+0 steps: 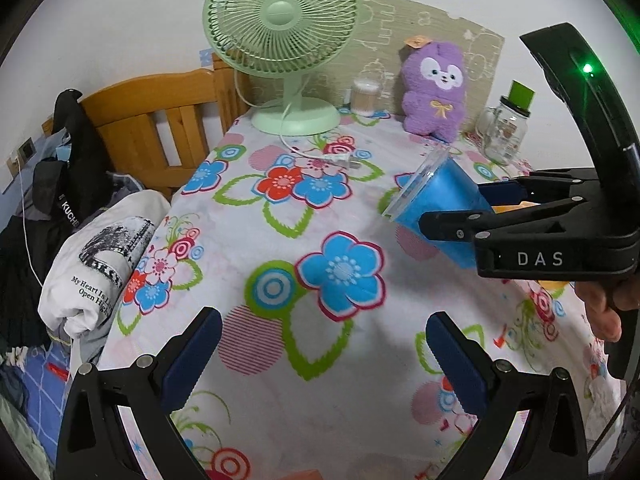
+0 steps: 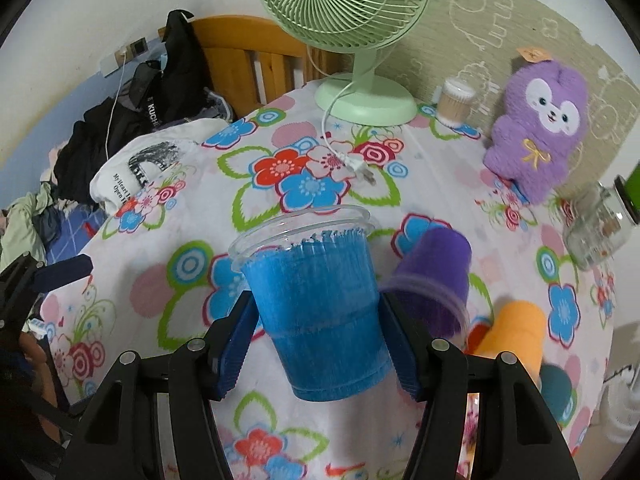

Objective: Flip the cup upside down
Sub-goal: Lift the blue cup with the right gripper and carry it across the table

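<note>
A blue plastic cup (image 2: 320, 312) with a clear rim sits between the blue pads of my right gripper (image 2: 320, 328), which is shut on its lower body. The cup is lifted above the floral tablecloth and tilted, its mouth pointing away and up. In the left wrist view the same cup (image 1: 436, 196) shows at the right, tipped on its side with its rim toward the left, held by the right gripper (image 1: 480, 210). My left gripper (image 1: 320, 356) is open and empty, low over the tablecloth (image 1: 304, 208).
A purple cup (image 2: 434, 276) and an orange cup (image 2: 514, 332) stand upside down right of the blue cup. A green fan (image 1: 280, 32), a purple plush (image 1: 434, 88), a cotton-swab jar (image 1: 364, 96) and a glass jar (image 1: 504, 132) line the back. Clothes (image 1: 92, 248) lie left.
</note>
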`<action>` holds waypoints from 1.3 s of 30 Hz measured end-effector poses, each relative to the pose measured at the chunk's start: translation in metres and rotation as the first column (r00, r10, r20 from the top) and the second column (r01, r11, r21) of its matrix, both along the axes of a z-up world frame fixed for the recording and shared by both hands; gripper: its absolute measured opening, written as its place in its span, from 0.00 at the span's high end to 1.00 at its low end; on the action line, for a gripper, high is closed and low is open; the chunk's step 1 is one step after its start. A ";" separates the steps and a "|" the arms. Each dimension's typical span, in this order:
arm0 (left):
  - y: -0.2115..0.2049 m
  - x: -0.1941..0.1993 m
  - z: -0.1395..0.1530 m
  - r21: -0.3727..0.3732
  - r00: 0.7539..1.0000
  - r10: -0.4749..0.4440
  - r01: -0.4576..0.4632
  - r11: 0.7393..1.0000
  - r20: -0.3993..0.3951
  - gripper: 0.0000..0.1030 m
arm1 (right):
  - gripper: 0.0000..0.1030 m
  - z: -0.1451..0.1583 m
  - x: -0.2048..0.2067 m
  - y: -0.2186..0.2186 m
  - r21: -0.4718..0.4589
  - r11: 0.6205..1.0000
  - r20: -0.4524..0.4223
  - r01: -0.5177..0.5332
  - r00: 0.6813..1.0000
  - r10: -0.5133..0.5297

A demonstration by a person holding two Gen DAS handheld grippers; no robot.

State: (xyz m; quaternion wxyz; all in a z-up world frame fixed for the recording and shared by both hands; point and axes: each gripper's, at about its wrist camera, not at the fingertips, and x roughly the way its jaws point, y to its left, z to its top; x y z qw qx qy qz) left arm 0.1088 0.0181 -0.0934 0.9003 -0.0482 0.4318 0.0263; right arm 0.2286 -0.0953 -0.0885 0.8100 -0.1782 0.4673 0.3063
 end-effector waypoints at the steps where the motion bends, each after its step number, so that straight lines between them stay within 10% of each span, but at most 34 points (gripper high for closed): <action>1: -0.003 -0.003 0.001 0.001 1.000 -0.008 0.008 1.000 0.002 0.00 | 0.37 0.001 -0.004 -0.003 0.000 1.000 0.000 0.003 1.000 -0.003; 39: -0.068 -0.132 -0.017 -0.002 0.991 -0.136 0.136 0.991 0.004 0.00 | 0.37 -0.032 -0.159 -0.074 0.057 0.945 -0.089 0.322 0.944 -0.317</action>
